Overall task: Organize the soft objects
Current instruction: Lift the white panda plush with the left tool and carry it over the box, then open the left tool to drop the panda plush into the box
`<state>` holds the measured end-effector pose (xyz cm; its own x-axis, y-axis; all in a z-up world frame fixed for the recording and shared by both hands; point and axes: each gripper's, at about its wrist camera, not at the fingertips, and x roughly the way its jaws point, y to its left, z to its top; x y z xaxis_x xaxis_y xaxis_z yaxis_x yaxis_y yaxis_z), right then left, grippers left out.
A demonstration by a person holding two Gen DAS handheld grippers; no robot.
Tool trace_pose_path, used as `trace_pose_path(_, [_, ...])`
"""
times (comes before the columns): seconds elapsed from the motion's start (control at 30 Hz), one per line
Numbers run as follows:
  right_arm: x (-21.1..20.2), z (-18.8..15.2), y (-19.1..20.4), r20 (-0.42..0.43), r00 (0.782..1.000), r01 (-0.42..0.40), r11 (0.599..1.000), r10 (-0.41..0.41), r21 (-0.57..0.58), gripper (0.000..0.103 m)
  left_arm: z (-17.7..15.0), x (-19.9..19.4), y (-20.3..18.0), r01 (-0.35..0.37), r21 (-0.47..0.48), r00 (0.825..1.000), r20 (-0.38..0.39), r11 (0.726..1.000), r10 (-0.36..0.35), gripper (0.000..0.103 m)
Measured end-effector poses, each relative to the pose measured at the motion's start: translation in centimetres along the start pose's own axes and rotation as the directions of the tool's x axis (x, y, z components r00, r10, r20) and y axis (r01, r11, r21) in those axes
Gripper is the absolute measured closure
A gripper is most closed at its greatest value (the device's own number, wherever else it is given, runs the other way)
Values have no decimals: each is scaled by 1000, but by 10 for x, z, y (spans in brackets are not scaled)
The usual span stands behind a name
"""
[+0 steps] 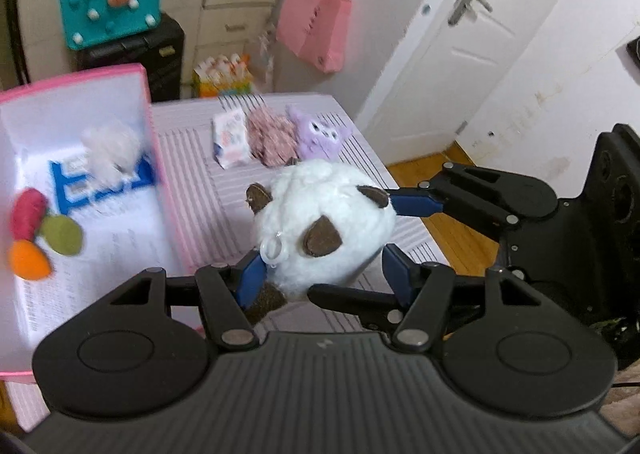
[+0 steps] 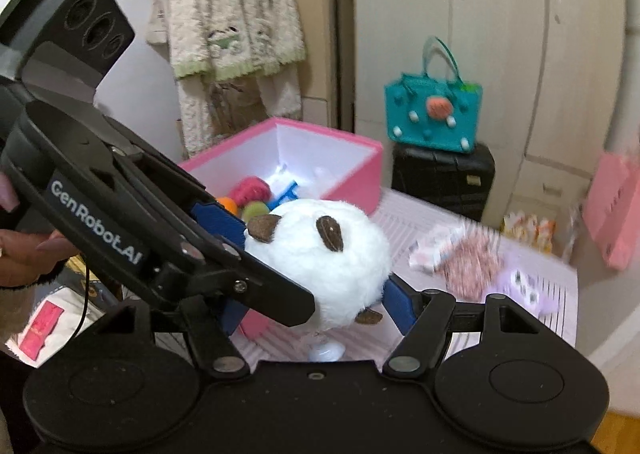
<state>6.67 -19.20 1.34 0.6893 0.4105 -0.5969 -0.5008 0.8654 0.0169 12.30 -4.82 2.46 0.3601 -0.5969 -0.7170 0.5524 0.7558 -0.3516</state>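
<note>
A white fluffy panda plush (image 1: 324,222) with brown patches is held in the air between both grippers. My left gripper (image 1: 324,278) is shut on its lower part; it also shows in the right wrist view (image 2: 320,250). My right gripper (image 2: 316,306) is shut on the same plush from the other side and shows at the right of the left wrist view (image 1: 404,230). The pink box (image 1: 148,122) stands left of the plush and holds a white fluffy toy (image 1: 110,150) and a felt toy (image 1: 40,238) in red, green and orange.
On the pink striped table (image 1: 192,182) lie a small white packet (image 1: 230,138), a pink patterned pouch (image 1: 274,140) and a purple plush (image 1: 320,132). Behind are a teal bag (image 1: 110,2) on a black suitcase (image 1: 160,54), a pink bag (image 1: 316,26) and a white door (image 1: 460,38).
</note>
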Motion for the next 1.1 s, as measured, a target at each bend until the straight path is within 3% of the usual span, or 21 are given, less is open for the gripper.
trace_pose_path(0.2, [9,30,18,56,998,-32,997,35,-68,29,3,-32,15,-62,-13,995,80,998,62,42])
trace_pose_path(0.53, [53,65,38,51,987,-149,983,155,-103,29,11,-64,69,-127,-95,987,87,987,135,41])
trace_pose_path(0.93, [148,63,59,-126,964,-242,968,233,-62,30,0,-26,165,-163,-239,986,-78,957,148,41])
trace_pose_path(1.1, [172,64,67,-216,946,-262,963,243,-63,31,-2,-11,184,-185,-254,978,-139,949,153,41])
